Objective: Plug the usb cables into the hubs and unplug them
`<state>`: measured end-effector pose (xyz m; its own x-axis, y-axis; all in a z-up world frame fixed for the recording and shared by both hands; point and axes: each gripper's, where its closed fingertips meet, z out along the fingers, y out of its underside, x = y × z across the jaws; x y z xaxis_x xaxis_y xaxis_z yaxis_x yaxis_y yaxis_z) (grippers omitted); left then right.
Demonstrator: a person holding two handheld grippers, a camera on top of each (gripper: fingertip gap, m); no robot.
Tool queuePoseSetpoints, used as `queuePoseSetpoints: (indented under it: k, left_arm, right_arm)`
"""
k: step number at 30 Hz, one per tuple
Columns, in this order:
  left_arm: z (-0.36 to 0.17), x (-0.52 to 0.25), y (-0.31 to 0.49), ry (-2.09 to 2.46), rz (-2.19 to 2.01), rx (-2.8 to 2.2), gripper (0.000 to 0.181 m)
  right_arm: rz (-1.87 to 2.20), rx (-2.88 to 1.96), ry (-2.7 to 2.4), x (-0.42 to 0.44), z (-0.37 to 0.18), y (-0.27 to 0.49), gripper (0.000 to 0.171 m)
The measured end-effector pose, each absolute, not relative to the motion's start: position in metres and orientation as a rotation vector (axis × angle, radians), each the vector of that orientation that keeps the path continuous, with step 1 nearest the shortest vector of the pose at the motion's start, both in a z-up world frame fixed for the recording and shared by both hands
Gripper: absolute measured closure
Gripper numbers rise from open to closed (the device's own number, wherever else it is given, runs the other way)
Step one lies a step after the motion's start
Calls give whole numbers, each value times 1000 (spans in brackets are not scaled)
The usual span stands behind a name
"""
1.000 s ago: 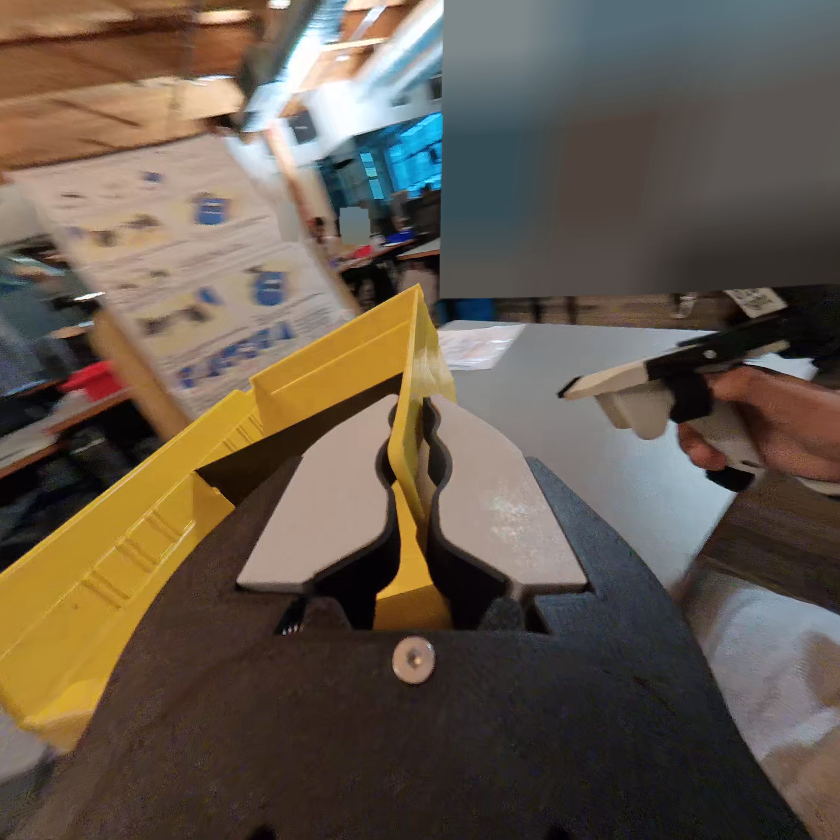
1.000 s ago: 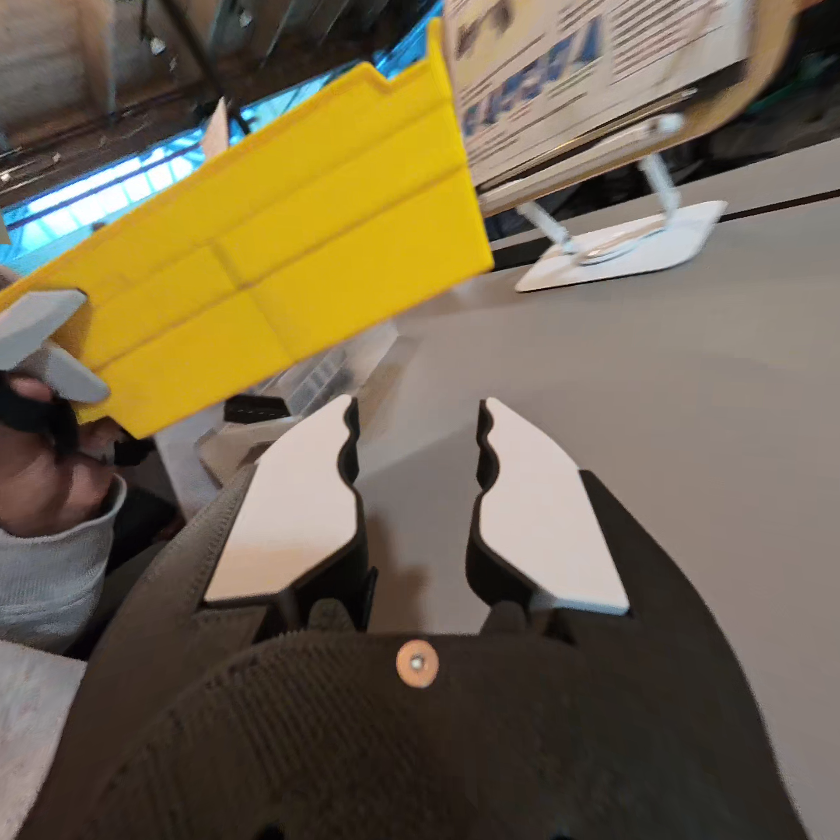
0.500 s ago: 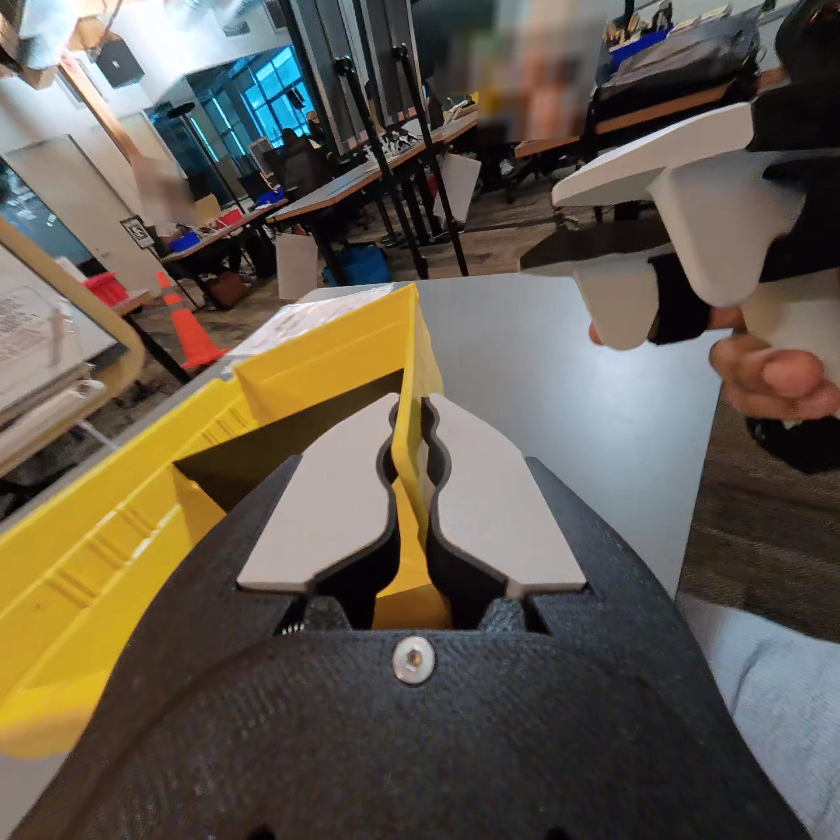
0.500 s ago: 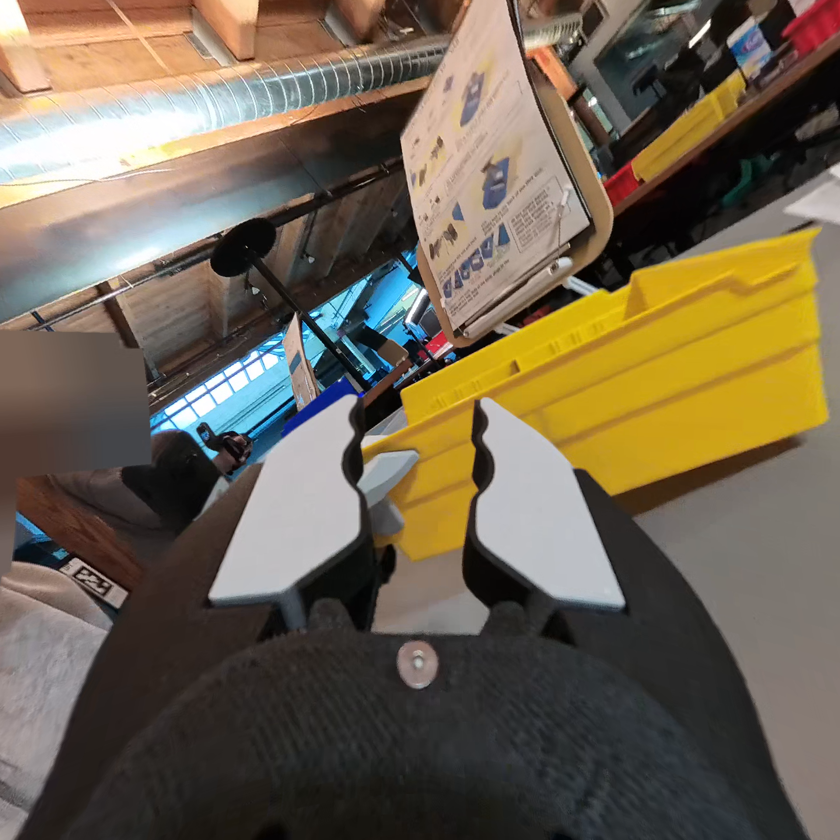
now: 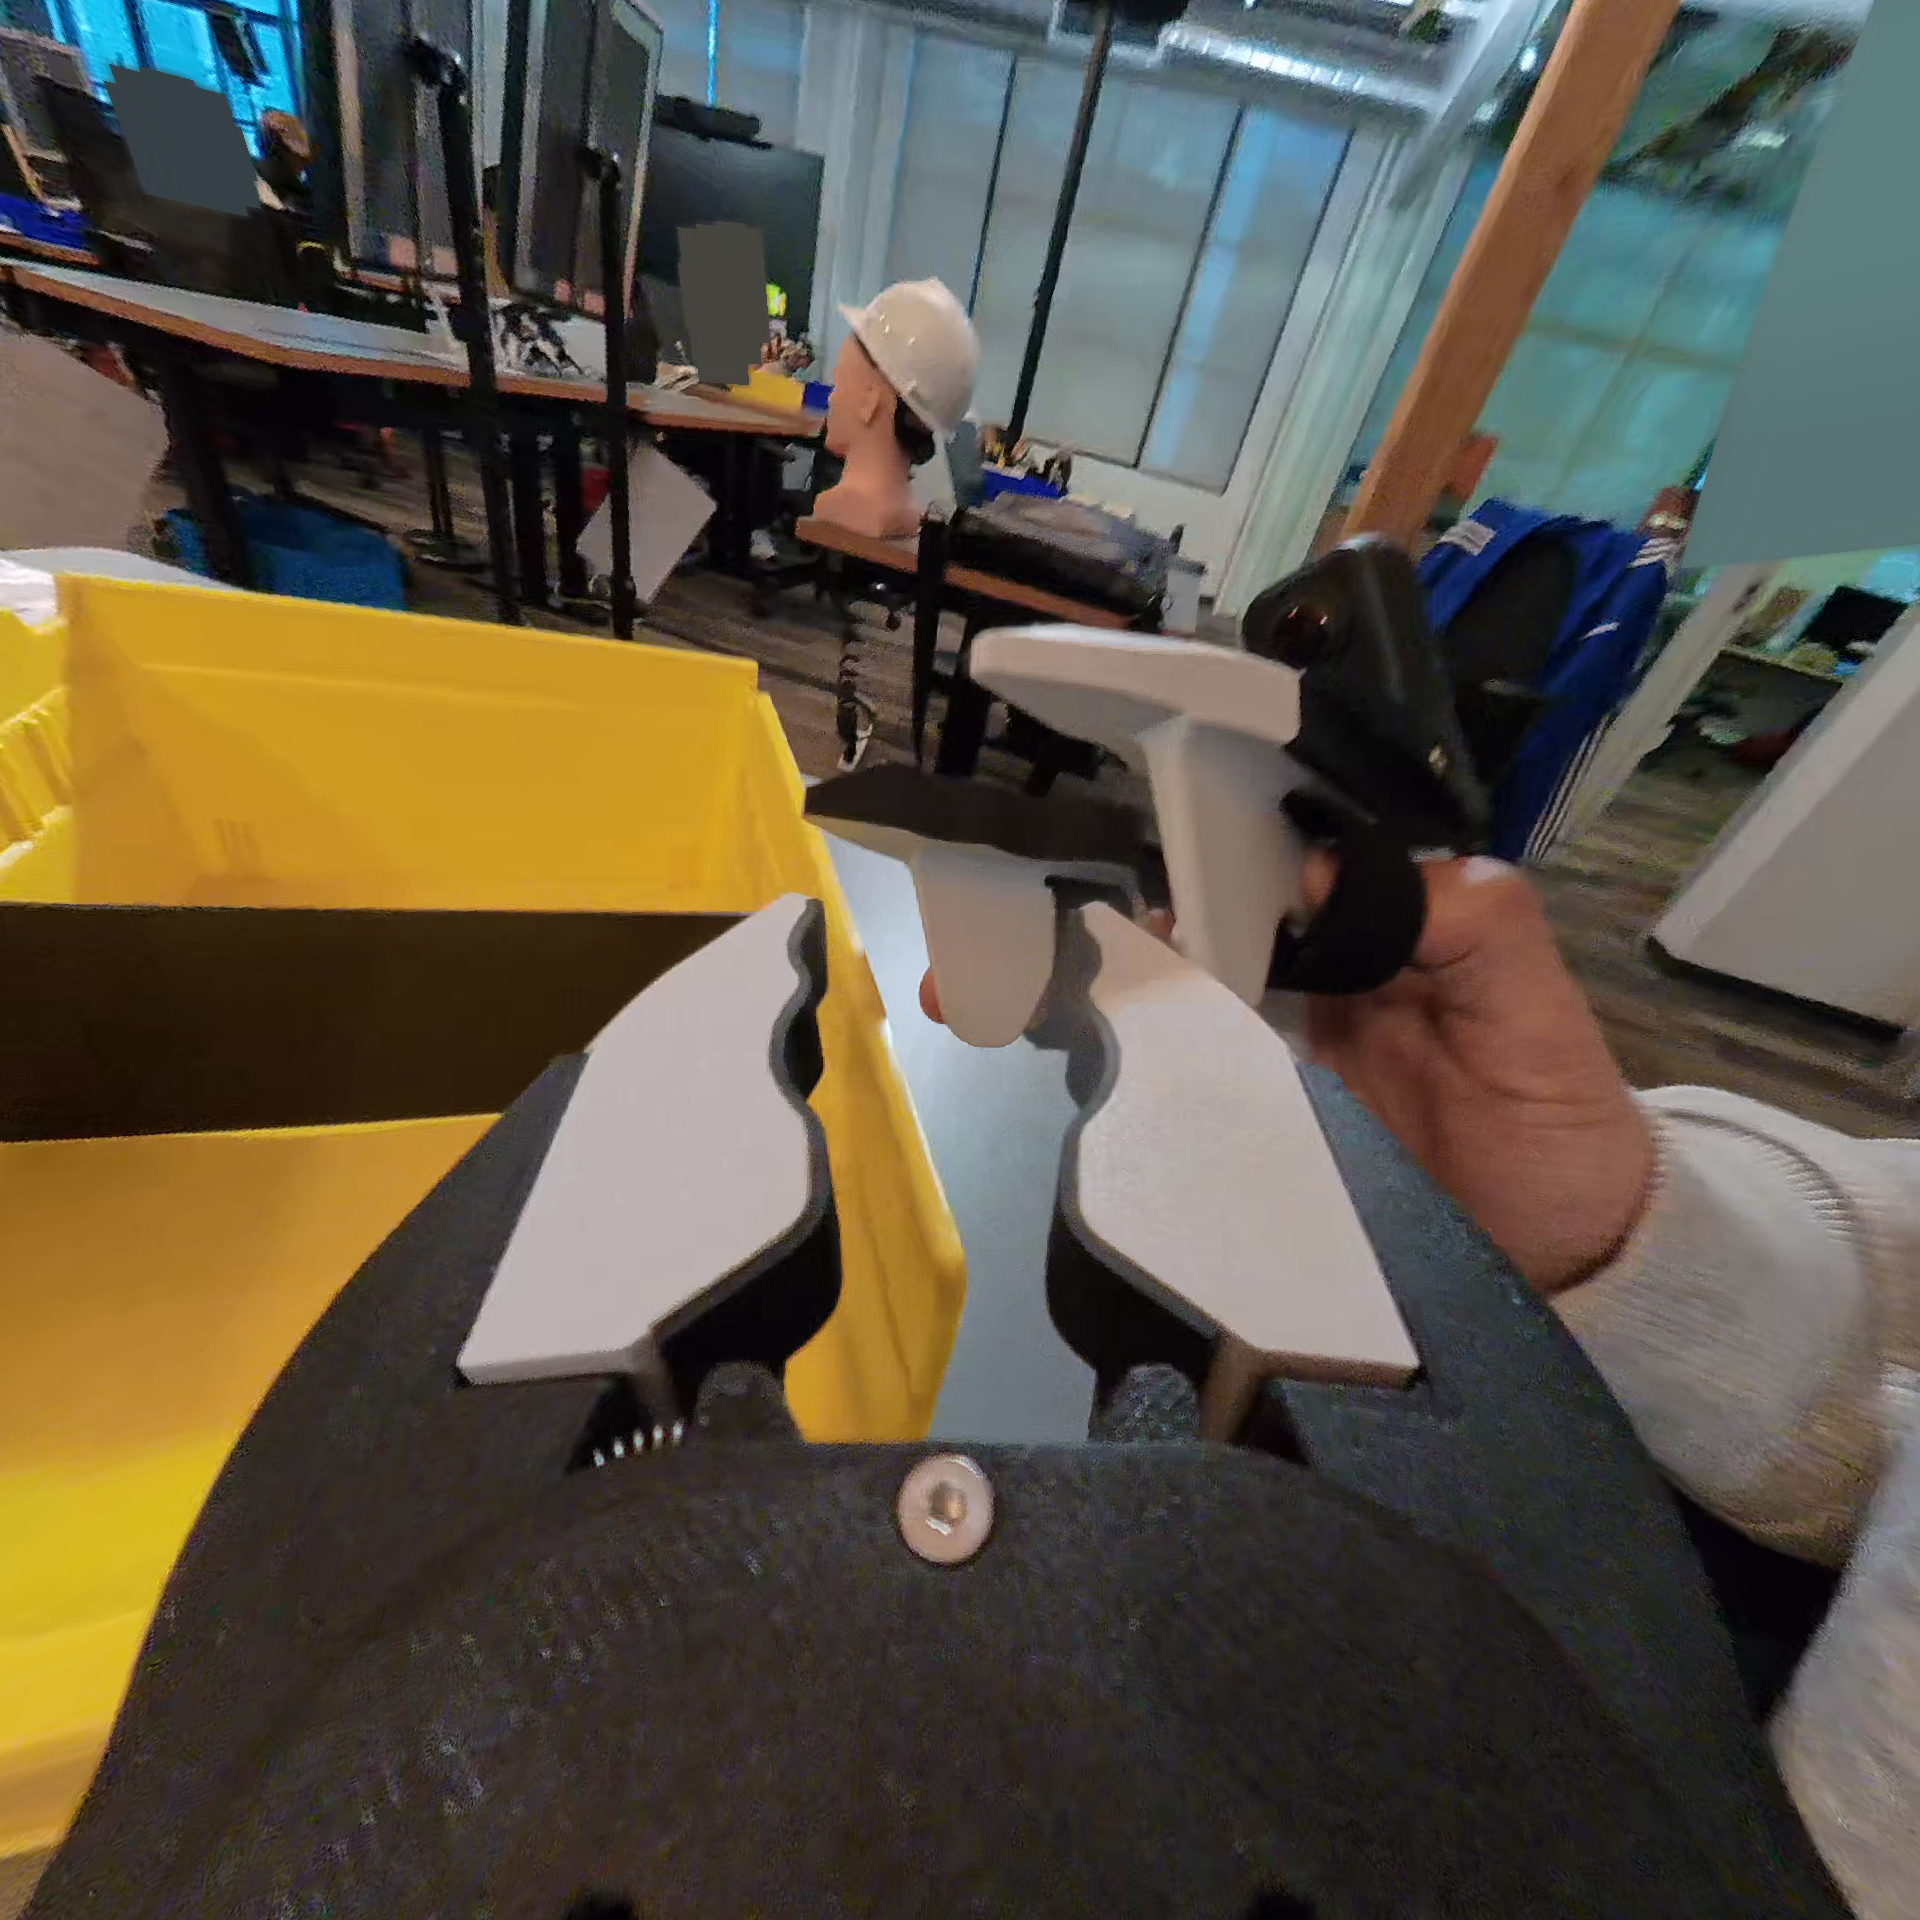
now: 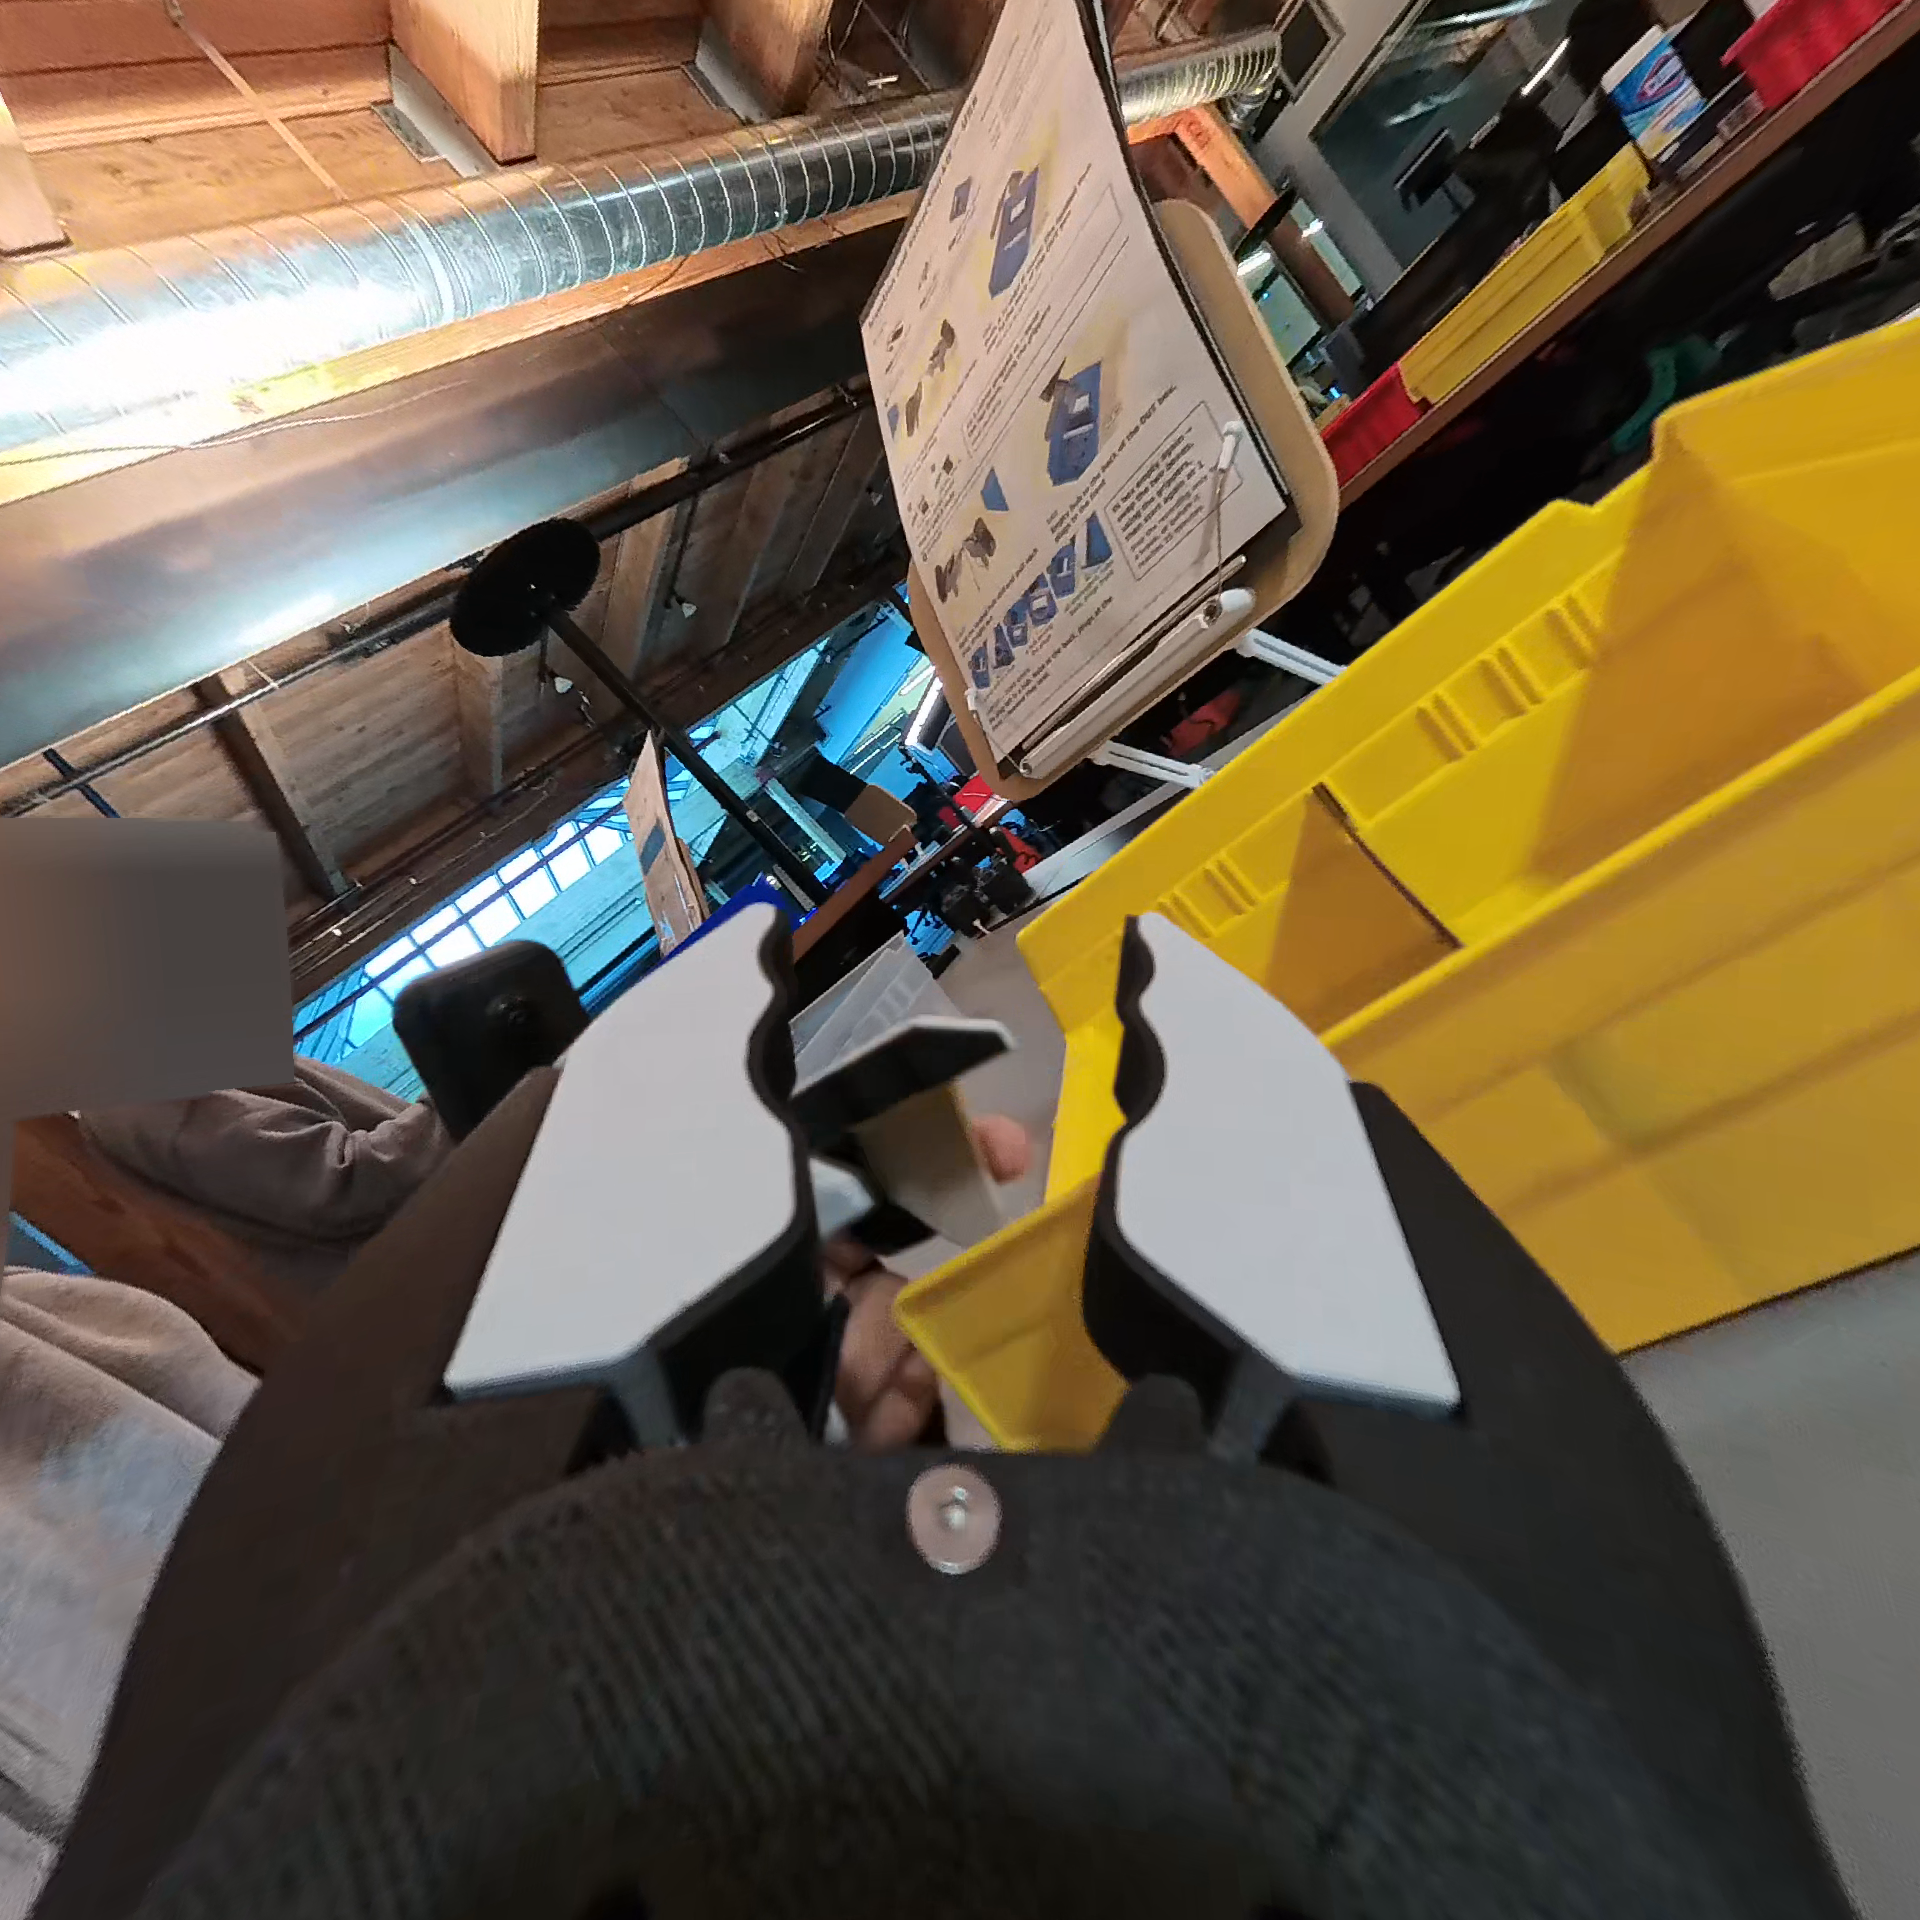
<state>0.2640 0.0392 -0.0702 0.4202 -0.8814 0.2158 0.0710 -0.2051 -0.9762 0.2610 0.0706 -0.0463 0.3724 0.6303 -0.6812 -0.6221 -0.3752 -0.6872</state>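
No usb cable or hub shows in either view. My left gripper [image 5: 945, 925] is open; the right wall of a yellow bin [image 5: 416, 790] runs up between its fingers, ungripped. The bin rests on the grey table [image 5: 997, 1226] and has a black divider [image 5: 312, 1008] across it. My right gripper [image 5: 894, 727], held in a hand, hovers just ahead and to the right. In the right wrist view my right gripper [image 6: 951, 935] is open and empty. The near corner of the yellow bin [image 6: 1610, 1039] sits between its fingers. A finger of the left gripper [image 6: 904, 1049] shows beyond.
A clipboard with a printed sheet [image 6: 1081, 416] stands on a white stand behind the bin. Grey table top [image 6: 1787, 1507] lies to the right of the bin. Desks, monitors and a mannequin head with a white hard hat [image 5: 904, 384] stand far behind.
My left gripper was shut on the yellow bin's wall while carrying it; now the bin rests on the table and the fingers have opened. The right gripper stayed open and swung towards the bin.
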Motion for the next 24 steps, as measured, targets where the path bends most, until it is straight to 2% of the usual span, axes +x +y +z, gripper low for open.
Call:
queuePoseSetpoints:
  k: [4, 6, 11, 14, 17, 19, 22, 24]
  left_arm:
    - [-49, 223, 40, 721, -980, -1448, 131]
    - [-44, 197, 44, 695, -938, -1451, 126]
    - [-50, 125, 47, 605, -809, -1494, 121]
    - [-69, 94, 47, 546, -748, -1543, 122]
    - [-89, 83, 45, 486, -814, -1616, 121]
    - [-99, 82, 43, 486, -862, -1654, 121]
    - [-102, 80, 39, 505, -895, -1668, 122]
    - [-100, 78, 37, 507, -911, -1664, 123]
  right_arm:
    - [1108, -1526, -112, 256, -55, 71, 106]
    - [900, -1610, -186, 246, -68, 67, 98]
    - [393, -1736, -361, 212, -94, 57, 52]
    - [273, -1745, -411, 215, -102, 63, 58]
    - [268, -1728, -337, 232, -98, 72, 74]
    - [246, -1745, -309, 247, -100, 81, 62]
    - [199, -1862, -195, 282, -120, 97, 62]
    - [178, -1877, -133, 310, -121, 105, 83]
